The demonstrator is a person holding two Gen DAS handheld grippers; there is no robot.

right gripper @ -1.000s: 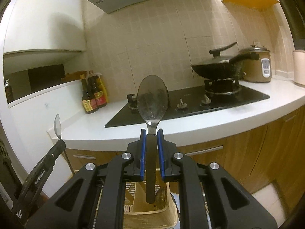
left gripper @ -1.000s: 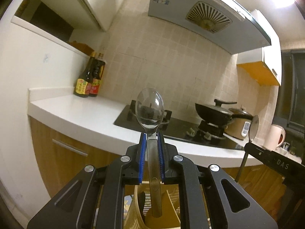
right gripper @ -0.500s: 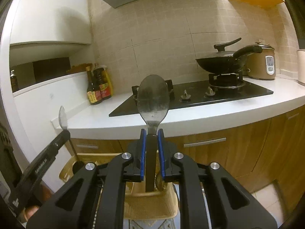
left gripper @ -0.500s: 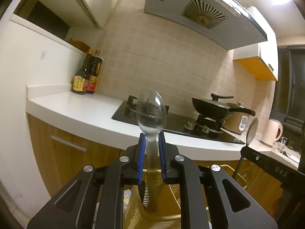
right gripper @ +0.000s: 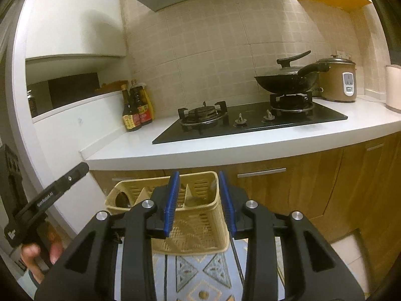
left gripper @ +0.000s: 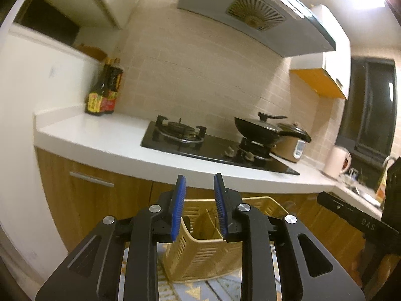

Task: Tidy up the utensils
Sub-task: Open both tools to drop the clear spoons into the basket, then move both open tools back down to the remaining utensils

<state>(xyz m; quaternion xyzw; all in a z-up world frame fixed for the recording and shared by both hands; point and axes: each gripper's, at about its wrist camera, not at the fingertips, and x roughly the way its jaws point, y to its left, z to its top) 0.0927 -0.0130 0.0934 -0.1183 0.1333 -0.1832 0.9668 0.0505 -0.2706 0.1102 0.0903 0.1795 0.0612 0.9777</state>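
Two grippers stand over a tan slotted utensil basket (right gripper: 190, 215) low in the frame's centre. Left gripper (left gripper: 199, 205): jaws have just been opening, parted with nothing between them. Right gripper (right gripper: 199, 200): jaws likewise just opening, parted and empty. A spoon bowl (right gripper: 122, 199) shows in the basket's left compartment; another spoon (right gripper: 192, 202) lies in a middle compartment
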